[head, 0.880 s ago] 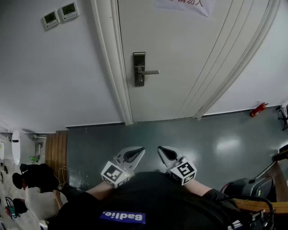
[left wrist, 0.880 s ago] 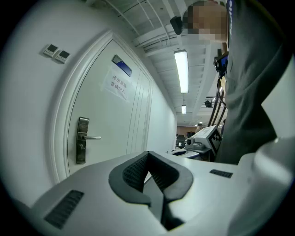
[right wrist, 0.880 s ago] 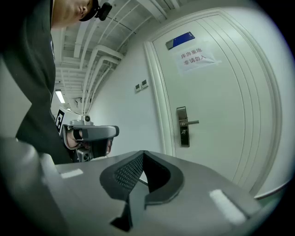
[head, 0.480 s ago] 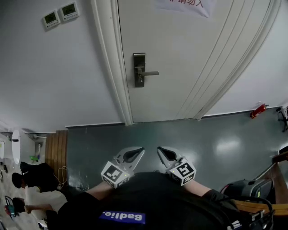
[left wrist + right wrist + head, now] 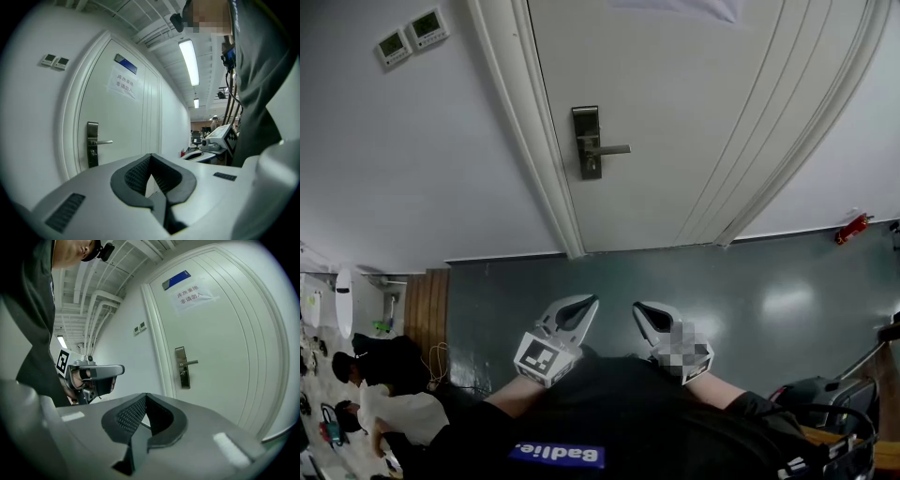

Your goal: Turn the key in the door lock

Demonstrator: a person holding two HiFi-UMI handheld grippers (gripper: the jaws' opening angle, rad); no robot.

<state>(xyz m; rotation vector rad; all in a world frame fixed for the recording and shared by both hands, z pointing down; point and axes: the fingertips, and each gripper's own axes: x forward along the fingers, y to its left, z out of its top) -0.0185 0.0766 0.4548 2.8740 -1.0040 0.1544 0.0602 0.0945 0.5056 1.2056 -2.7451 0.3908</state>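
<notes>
Hanging short of the lock plate (image 5: 587, 141), left tool (image 5: 586, 305) and right tool (image 5: 642, 311) are closed, empty; arriving shut could bump what may be a key (image 5: 592, 172)

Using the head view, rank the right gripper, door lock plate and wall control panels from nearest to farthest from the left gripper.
1. right gripper, beside the left gripper.
2. door lock plate, ahead on the door.
3. wall control panels, higher, leftward.

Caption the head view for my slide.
Shut and empty, the left gripper and right gripper face the door lock from afar.
</notes>
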